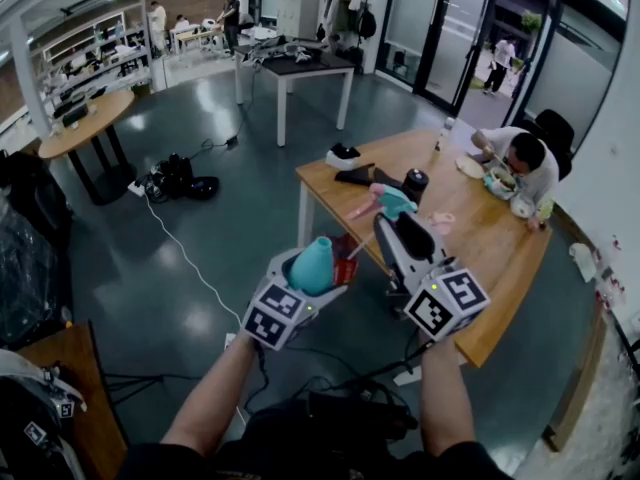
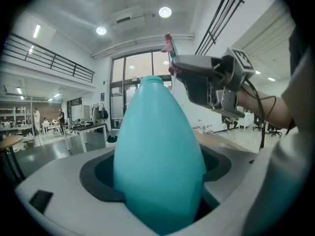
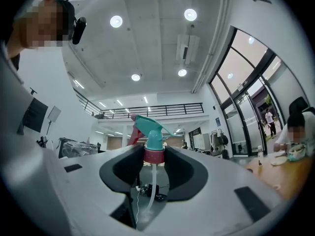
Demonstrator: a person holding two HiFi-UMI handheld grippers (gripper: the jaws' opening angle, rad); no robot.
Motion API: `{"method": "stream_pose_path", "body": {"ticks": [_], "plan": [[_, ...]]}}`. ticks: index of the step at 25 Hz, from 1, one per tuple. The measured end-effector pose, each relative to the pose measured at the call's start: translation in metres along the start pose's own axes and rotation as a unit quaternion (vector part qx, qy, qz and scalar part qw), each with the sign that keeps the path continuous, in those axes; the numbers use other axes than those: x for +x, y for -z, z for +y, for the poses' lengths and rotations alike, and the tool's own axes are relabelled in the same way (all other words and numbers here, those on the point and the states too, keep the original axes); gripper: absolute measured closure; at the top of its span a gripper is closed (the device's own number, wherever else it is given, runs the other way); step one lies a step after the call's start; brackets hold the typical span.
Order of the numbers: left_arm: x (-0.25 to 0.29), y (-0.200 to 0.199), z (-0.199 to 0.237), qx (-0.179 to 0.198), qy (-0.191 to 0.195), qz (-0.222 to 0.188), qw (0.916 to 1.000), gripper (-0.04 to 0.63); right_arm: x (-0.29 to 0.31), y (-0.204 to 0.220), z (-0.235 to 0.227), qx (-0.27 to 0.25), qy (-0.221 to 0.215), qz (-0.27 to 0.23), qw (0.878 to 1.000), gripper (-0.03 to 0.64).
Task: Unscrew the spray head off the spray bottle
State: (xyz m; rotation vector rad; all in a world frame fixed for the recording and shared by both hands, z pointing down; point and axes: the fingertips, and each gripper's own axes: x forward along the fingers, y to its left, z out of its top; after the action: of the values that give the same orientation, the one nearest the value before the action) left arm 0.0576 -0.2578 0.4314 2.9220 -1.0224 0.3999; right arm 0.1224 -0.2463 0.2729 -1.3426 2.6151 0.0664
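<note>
- The spray head is found detached from the spray bottle and is held apart from it, to its right.
- The red collar of the head is pinched between the jaws of the right gripper; the dip tube hangs free beneath it.
- The teal bottle body is clamped between the jaws of the left gripper, with its bare neck pointing outward.
- Both grippers are held above the floor, beside a wooden table.
- A seated person is noted at the table's far end.
</note>
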Motion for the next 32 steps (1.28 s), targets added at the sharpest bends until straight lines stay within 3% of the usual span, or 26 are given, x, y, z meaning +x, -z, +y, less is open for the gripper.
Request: {"method": "stream_pose_path", "body": {"ticks": [9,19,32], "plan": [[-0.008,-0.032,0.006,-0.003,-0.005,-0.032,0.9995,0.16,0.001,0.026,-0.006,-0.026,0.038,0.033,0.998,0.479],[-0.011,-0.033,0.007,-0.001,0.003,-0.035,0.9994,0.16,0.002,0.044,-0.006,-0.028,0.055,0.046,0.997,0.48],[-0.01,-0.03,0.006,0.001,0.01,-0.032,0.9995,0.16,0.002,0.052,-0.001,-0.04,0.044,0.043,0.997,0.482]]}}
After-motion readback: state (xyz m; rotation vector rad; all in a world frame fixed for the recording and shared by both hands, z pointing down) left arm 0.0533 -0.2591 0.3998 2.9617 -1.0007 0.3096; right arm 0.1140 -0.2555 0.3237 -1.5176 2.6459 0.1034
